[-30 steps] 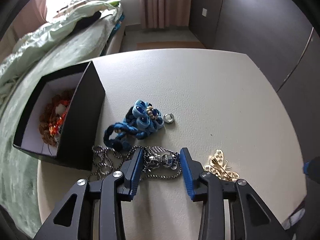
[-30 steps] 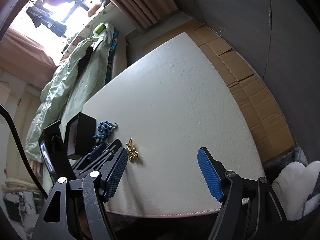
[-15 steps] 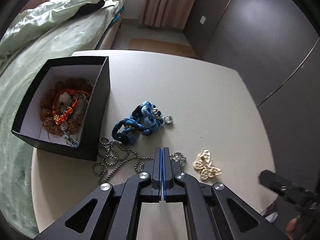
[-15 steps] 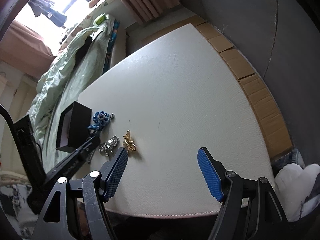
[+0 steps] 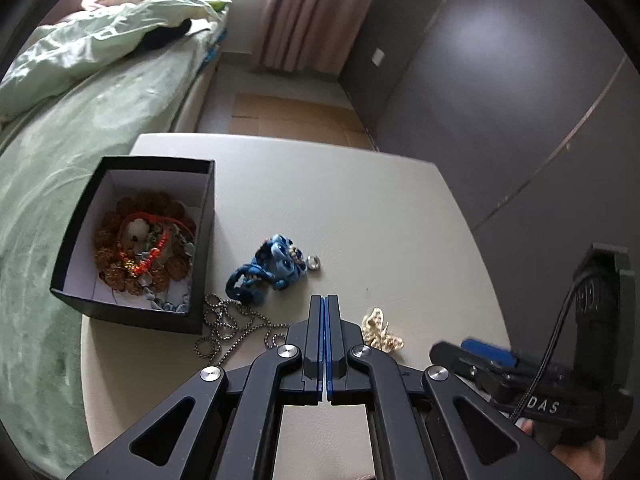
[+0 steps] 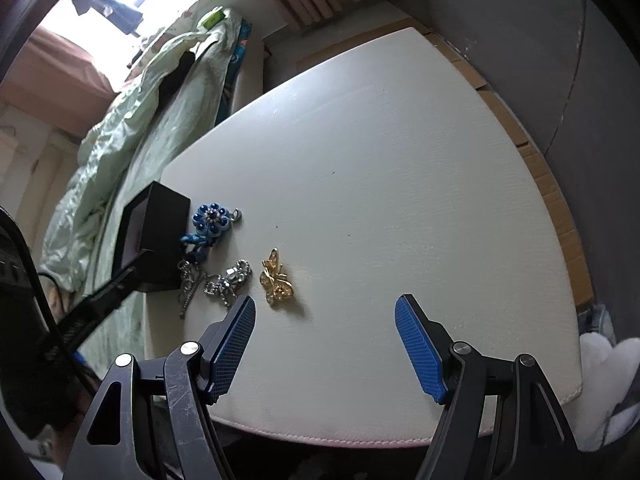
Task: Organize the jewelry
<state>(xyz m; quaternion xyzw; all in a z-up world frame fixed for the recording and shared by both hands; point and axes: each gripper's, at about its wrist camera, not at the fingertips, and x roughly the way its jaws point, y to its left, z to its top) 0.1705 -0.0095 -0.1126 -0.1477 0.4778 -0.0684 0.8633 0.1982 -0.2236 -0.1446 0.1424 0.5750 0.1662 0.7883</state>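
My left gripper (image 5: 324, 299) hangs above the white table (image 5: 360, 208), shut, with nothing showing between its blue pads. Below it lies a silver ball chain (image 5: 228, 328); its silver pendant (image 6: 235, 274) rests on the table, hidden by the fingers in the left wrist view. A gold butterfly brooch (image 6: 276, 280) lies just right of the pendant. My right gripper (image 6: 325, 304) is open, with the brooch just beyond its left pad (image 6: 234, 344). A blue knotted flower ornament (image 5: 276, 264) and a small silver ring (image 5: 313, 263) lie beside the black box (image 5: 160, 162), which holds beaded jewellery.
A bed with a green cover (image 5: 80, 128) runs along the table's left side. A dark wall (image 5: 520, 100) stands to the right, with cardboard on the floor (image 6: 560, 216) below it. The table's near edge (image 6: 340, 438) is close under my right gripper.
My left jaws, open around the silver pendant a second ago, have shut and risen; the pendant and chain stay on the table. My right gripper has shifted toward the brooch.
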